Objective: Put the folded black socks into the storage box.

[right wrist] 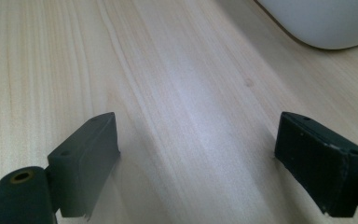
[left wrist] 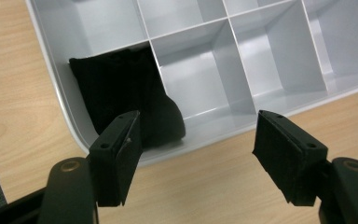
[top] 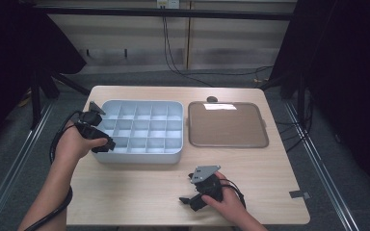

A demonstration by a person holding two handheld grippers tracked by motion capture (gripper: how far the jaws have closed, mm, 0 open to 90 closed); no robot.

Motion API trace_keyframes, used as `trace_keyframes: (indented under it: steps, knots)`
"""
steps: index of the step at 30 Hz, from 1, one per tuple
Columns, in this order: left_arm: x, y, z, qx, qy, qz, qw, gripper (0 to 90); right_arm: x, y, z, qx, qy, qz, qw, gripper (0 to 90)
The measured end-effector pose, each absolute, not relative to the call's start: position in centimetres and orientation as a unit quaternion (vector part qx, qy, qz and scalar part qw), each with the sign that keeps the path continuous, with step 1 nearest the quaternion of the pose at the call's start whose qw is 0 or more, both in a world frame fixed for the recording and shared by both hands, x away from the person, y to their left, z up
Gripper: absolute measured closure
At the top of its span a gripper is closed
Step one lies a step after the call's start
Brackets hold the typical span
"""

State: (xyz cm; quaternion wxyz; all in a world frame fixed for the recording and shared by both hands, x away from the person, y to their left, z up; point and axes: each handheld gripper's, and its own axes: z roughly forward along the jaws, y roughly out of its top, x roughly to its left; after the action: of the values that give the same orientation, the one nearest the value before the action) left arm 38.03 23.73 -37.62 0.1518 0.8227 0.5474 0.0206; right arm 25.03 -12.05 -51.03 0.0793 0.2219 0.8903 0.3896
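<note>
black cloth (left wrist: 126,93) in corner compartment

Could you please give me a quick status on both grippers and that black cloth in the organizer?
Left gripper open, at the grey organizer's near-left corner. Black cloth lying in the corner compartment, not gripped. Right gripper open over bare table. Nothing in the way.

The compartment tray (top: 139,126) was a pale grey-blue all over, dividers included, and the cloth (left wrist: 126,93) tucked in its corner cell was plain black with a faint ribbed pattern (hard to make out more than that). Both grippers, left (top: 103,142) and right (top: 189,201), were black too, each topped with a grey plate. The table (top: 139,187) was light wood with a fine straight grain, and the flat tray (top: 228,125) beside the grey one was a dull brown with a paler rim.
</note>
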Motion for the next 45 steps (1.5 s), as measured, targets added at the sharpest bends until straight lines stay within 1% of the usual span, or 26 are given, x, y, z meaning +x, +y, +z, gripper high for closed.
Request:
trace_keyframes:
  steps: [17, 30, 40, 45]
  knots:
    - [36.3, 23.3, -38.2, 0.832, 0.532, 0.018, 0.157, 31.7, 25.0, -12.0, -51.0, 0.222, 0.89, 0.39, 0.08, 13.0]
    - [34.9, 22.1, -39.7, 0.844, 0.509, 0.009, 0.168, 31.1, 25.0, -12.0, -51.0, 0.223, 0.89, 0.389, 0.078, 13.0]
    - [34.1, 21.7, -39.9, 0.847, 0.501, 0.005, 0.18, 30.3, 25.0, -12.0, -51.0, 0.223, 0.89, 0.389, 0.079, 13.0]
    - [33.2, 21.1, -39.5, 0.857, 0.482, 0.01, 0.185, 30.1, 25.0, -12.0, -51.0, 0.223, 0.89, 0.389, 0.078, 13.0]
